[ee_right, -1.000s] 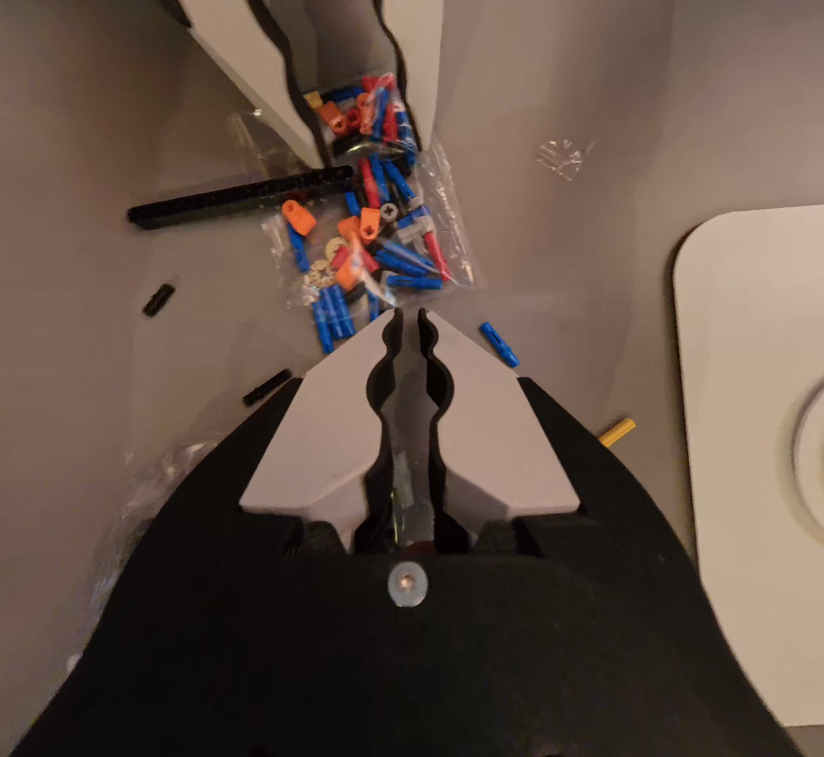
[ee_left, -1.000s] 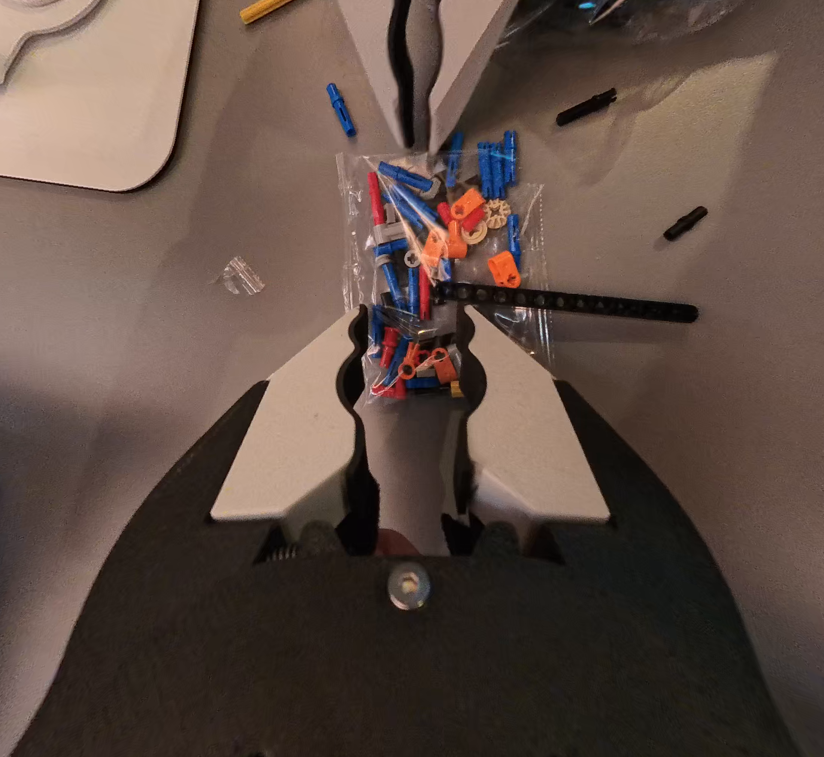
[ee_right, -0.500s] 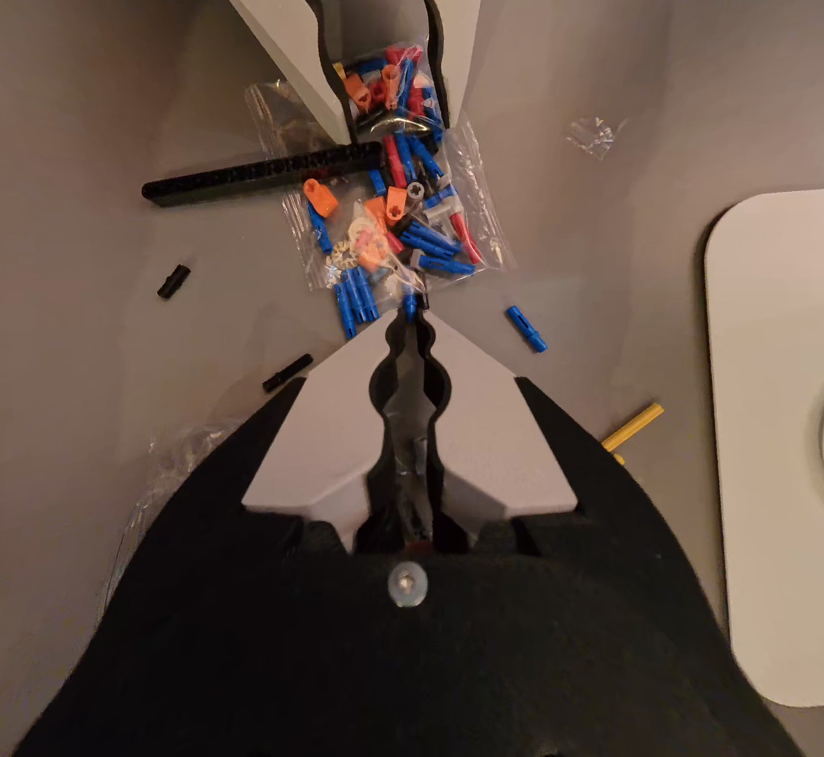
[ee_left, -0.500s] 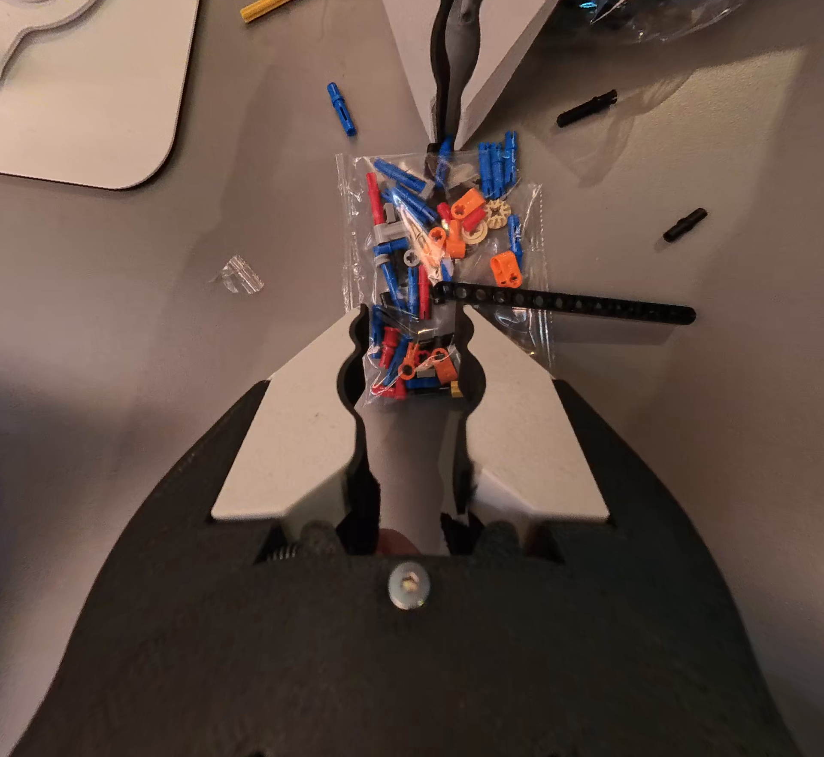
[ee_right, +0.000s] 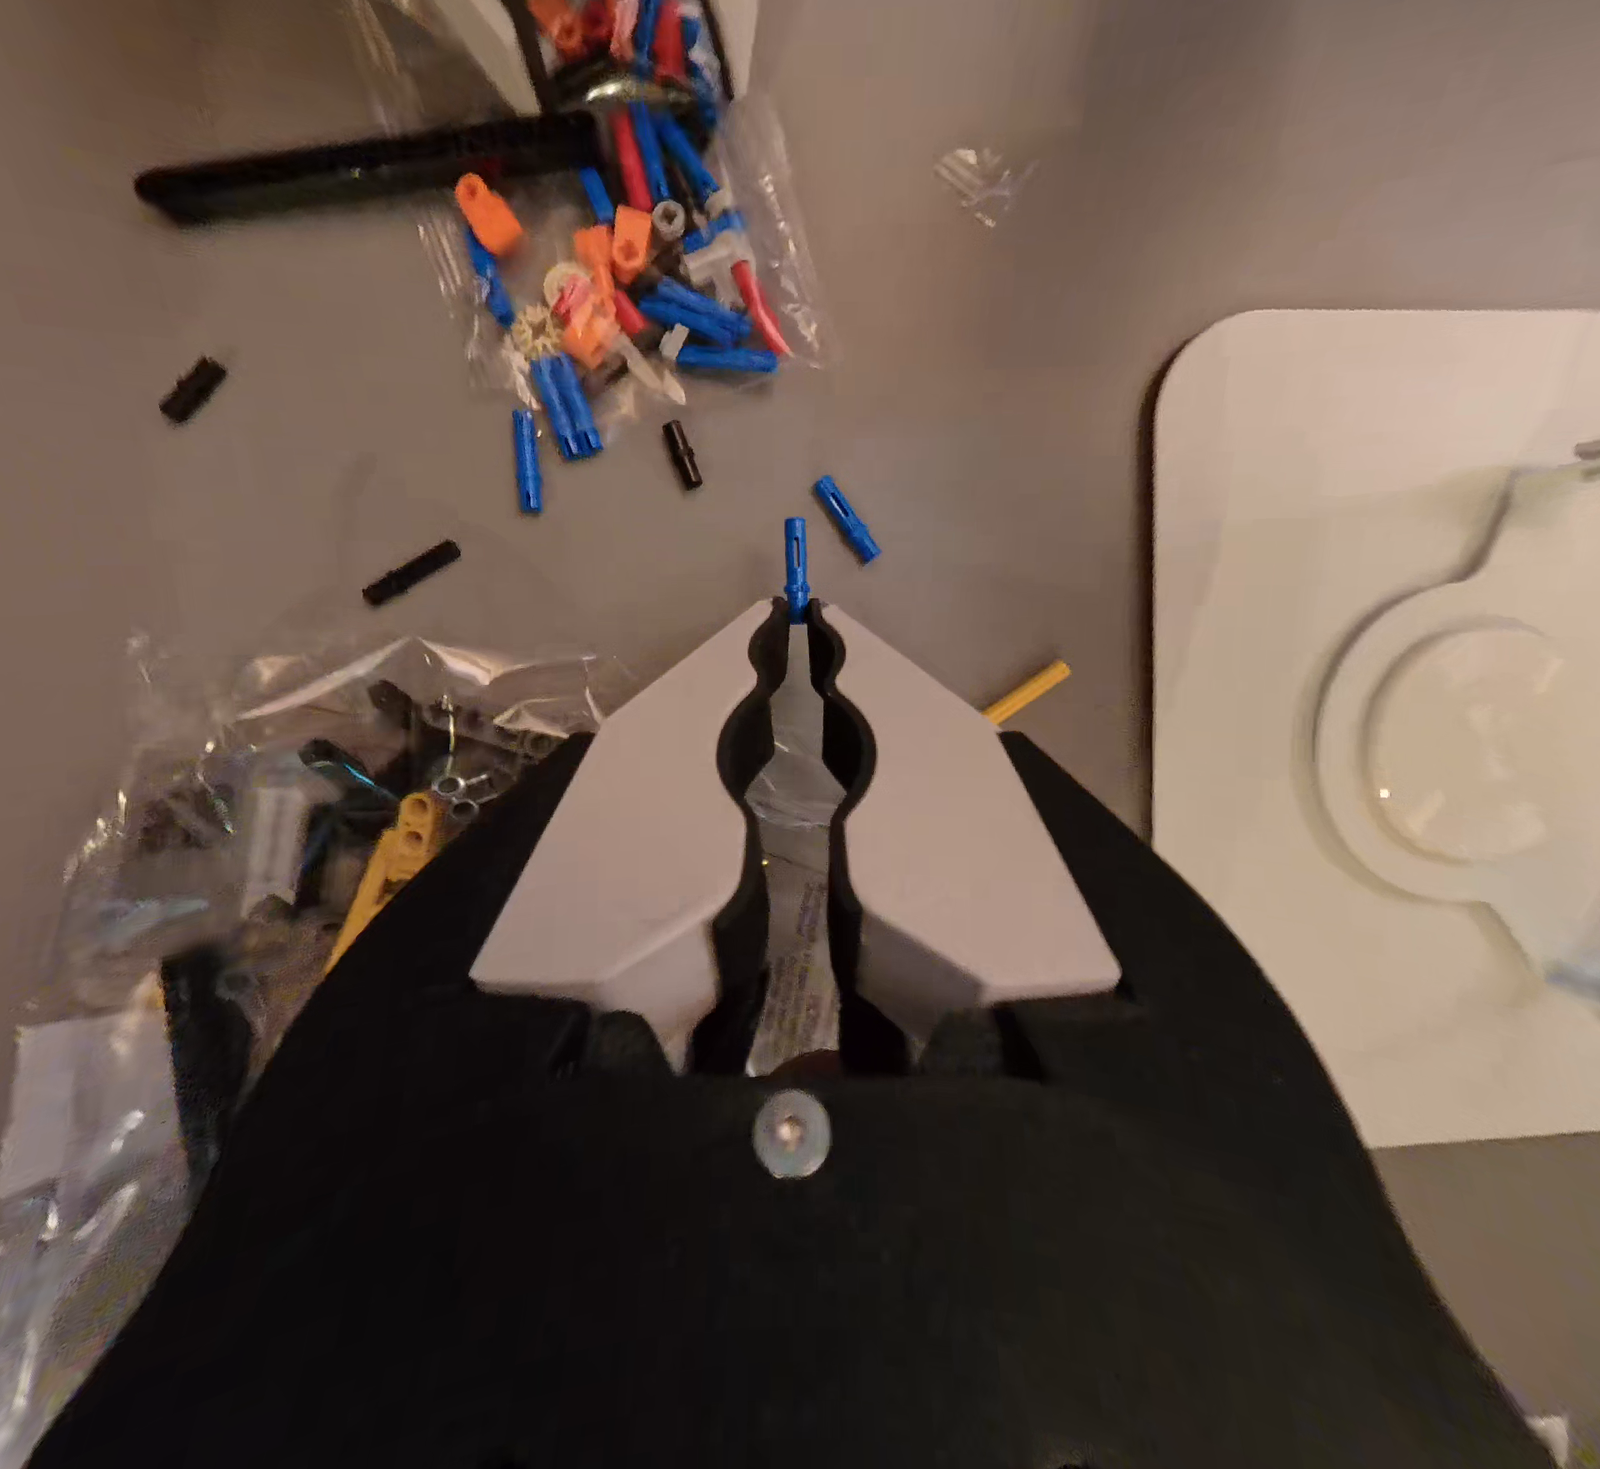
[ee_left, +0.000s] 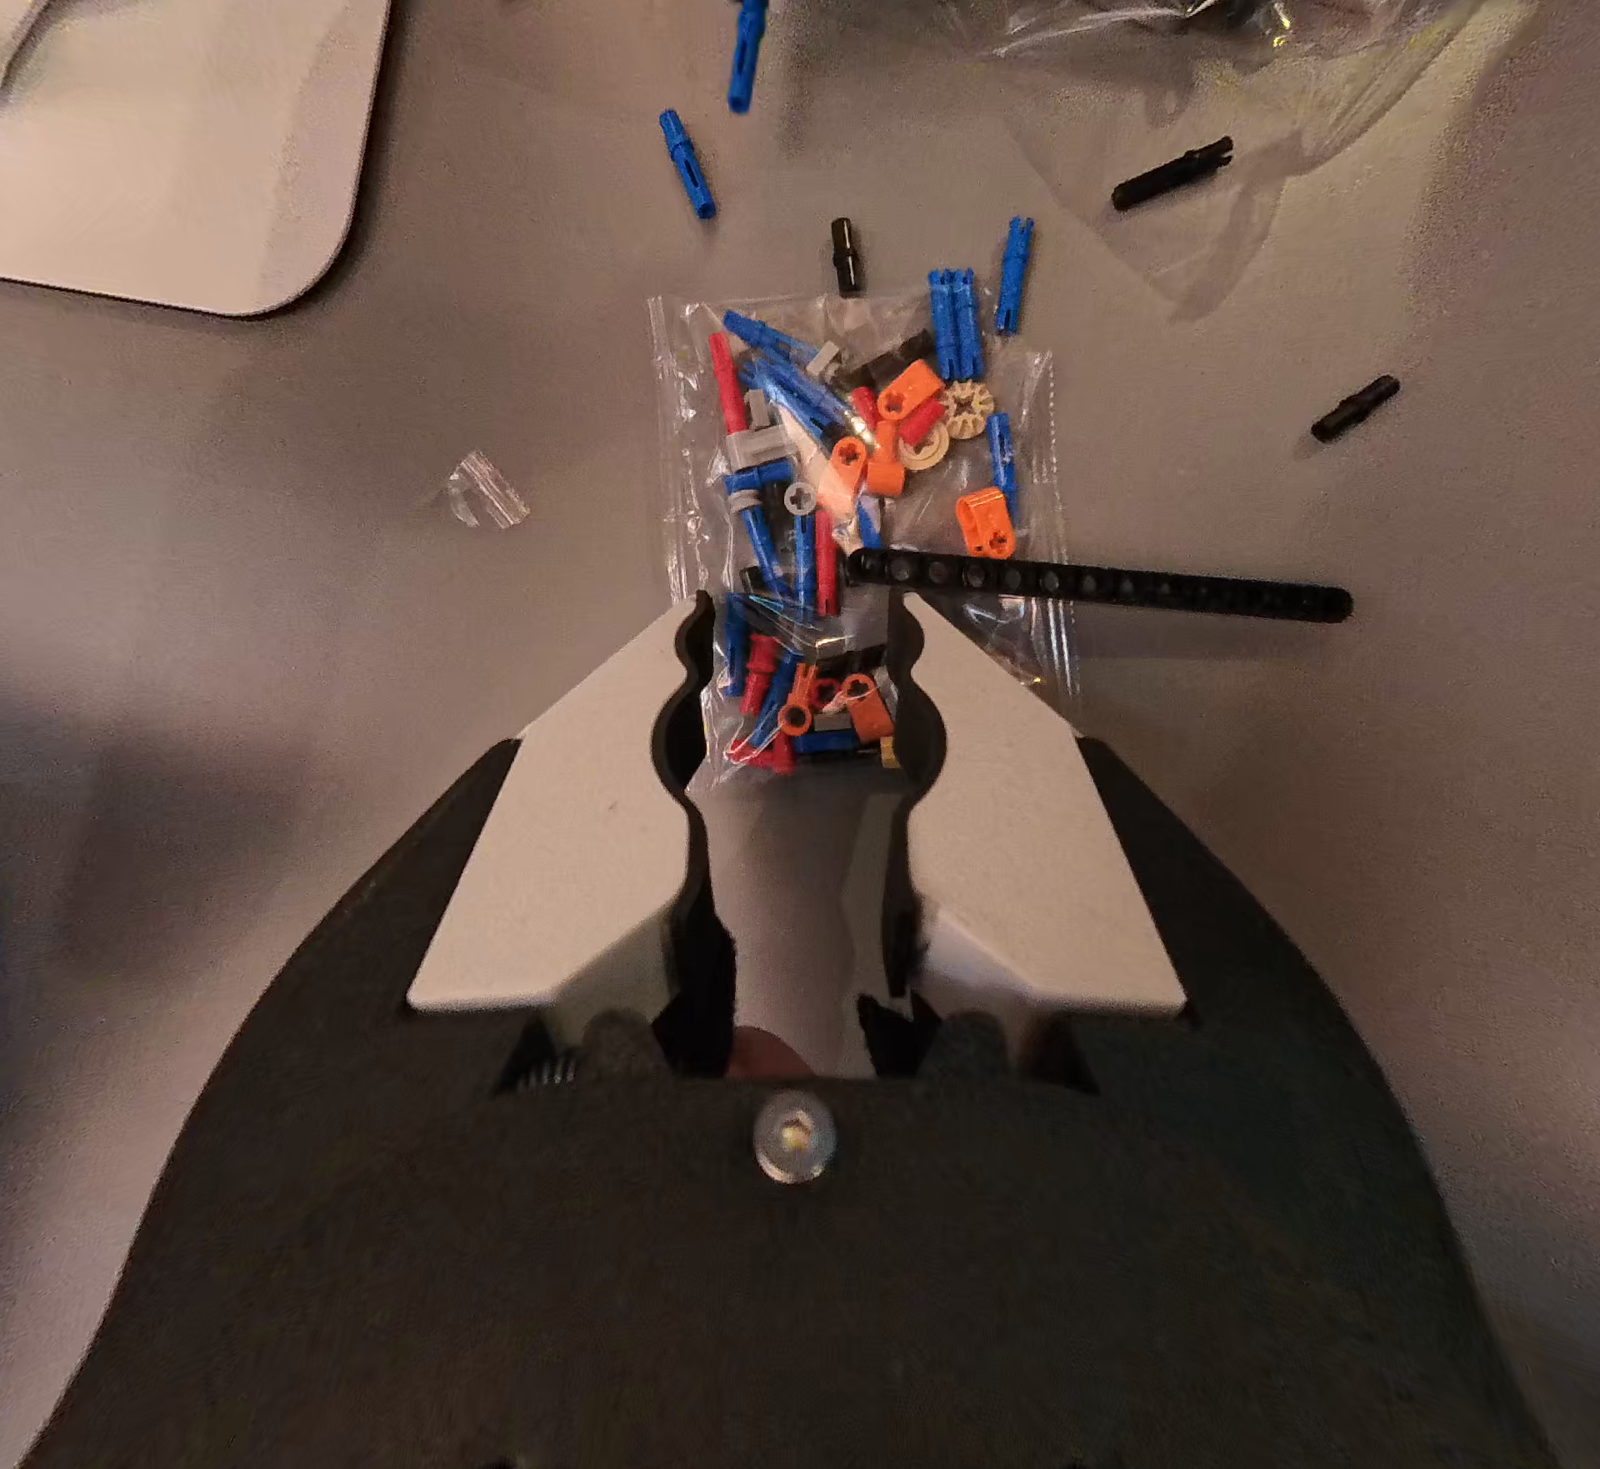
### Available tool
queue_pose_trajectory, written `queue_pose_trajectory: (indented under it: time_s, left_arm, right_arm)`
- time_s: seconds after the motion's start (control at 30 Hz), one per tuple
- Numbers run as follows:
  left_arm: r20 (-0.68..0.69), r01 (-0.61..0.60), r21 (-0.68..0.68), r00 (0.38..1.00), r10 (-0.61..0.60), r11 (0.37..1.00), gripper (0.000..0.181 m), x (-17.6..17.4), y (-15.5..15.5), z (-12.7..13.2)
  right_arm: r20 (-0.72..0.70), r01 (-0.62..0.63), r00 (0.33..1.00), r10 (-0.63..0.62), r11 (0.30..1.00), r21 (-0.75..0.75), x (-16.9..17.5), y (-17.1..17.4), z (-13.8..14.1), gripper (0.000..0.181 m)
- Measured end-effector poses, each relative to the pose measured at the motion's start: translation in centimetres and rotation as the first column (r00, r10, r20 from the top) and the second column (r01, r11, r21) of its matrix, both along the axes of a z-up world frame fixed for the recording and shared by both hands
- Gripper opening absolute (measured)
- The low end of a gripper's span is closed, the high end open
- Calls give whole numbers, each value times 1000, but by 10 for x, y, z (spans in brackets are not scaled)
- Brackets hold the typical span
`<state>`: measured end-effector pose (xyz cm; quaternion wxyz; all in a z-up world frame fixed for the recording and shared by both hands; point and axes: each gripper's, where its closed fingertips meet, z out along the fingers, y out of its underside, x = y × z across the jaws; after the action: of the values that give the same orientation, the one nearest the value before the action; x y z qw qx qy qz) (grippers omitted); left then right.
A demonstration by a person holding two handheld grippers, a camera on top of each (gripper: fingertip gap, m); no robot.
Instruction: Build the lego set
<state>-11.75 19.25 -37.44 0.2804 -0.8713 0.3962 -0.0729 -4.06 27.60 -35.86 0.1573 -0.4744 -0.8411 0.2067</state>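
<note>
Blue pin [ee_right: 795, 557] is clamped at the very tip of the right gripper [ee_right: 793, 612], sticking out forward, above the table [ee_right: 1039, 86]. Light, rigid, slick plastic; a tip-only hold could let it pivot or pop out, so grip nearer mid-length.

Left gripper [ee_left: 801, 614] has its jaws apart, straddling the near end of the small parts bag [ee_left: 853, 475]; whether they press it I can't tell. The bag is thin crinkly film and will slide.

Loose blue and black pins lie just beyond it, with the black beam [ee_left: 1100, 583] across its corner. A bigger parts bag [ee_right: 286, 804] and a white tray [ee_right: 1299, 475] flank it.
</note>
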Motion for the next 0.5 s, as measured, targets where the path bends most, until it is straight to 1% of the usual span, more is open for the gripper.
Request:
queue_pose_trajectory:
  time_s: [0.1, 0.2, 0.3, 0.4, 0.5]
  left_arm:
    - [-3, 0, 0, 1000, 0, 1000, 38, 0, 0, 0]
    - [2, -3, -4, 1000, 3, 1000, 40, 0, 0, 0]
    - [8, -5, -6, 1000, 5, 1000, 41, 0, 0, 0]
    - [9, -10, -6, 1000, 10, 1000, 44, 0, 1, 1]
    - [17, -23, -6, 1000, 23, 1000, 50, -2, 1, 2]
  right_arm:
    - [33, -53, 998, 52, 998, 16, -1, 1, -11, 1]
    - [59, -70, 996, 68, 997, 45, -2, 3, -18, 1]
    - [64, -64, 996, 60, 996, 57, -3, 4, -17, 6]
    - [67, -73, 995, 69, 996, 53, -3, 1, -18, 1]
    - [65, -55, 997, 52, 998, 45, -3, 1, -18, 1]
